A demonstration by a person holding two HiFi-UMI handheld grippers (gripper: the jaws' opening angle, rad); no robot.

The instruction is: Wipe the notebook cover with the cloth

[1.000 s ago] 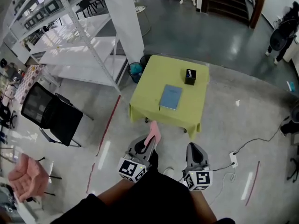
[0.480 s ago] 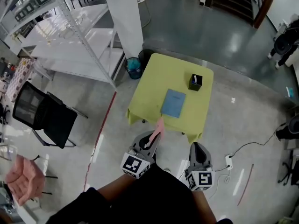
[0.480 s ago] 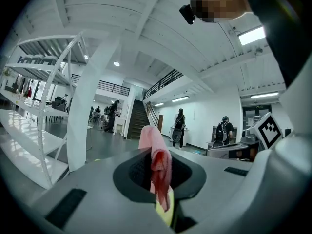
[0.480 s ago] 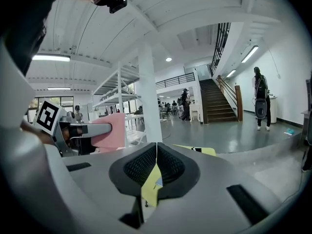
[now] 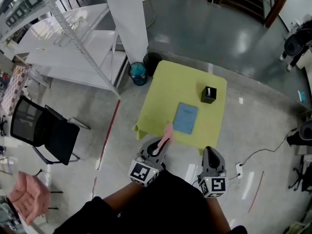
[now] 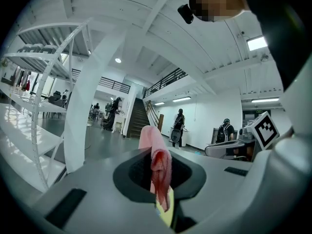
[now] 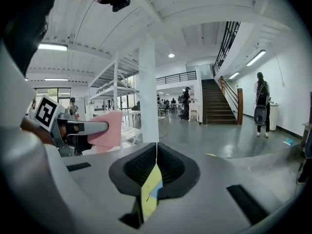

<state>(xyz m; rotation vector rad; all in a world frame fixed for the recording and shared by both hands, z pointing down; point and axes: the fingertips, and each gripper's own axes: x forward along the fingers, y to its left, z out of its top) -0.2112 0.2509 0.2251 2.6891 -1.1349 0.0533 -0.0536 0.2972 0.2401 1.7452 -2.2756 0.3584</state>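
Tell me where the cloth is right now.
In the head view the pink cloth is pinched in the left gripper, its tip showing at the near edge of the yellow table, just left of the blue notebook.

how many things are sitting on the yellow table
2: a blue notebook near the middle of the table, and a small black box toward its far right corner.

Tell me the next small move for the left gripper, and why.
Probably bring the left gripper forward and down toward the blue notebook on the table. Its jaws are shut on the pink cloth, held in the air short of the notebook, so nothing touches the cover yet.
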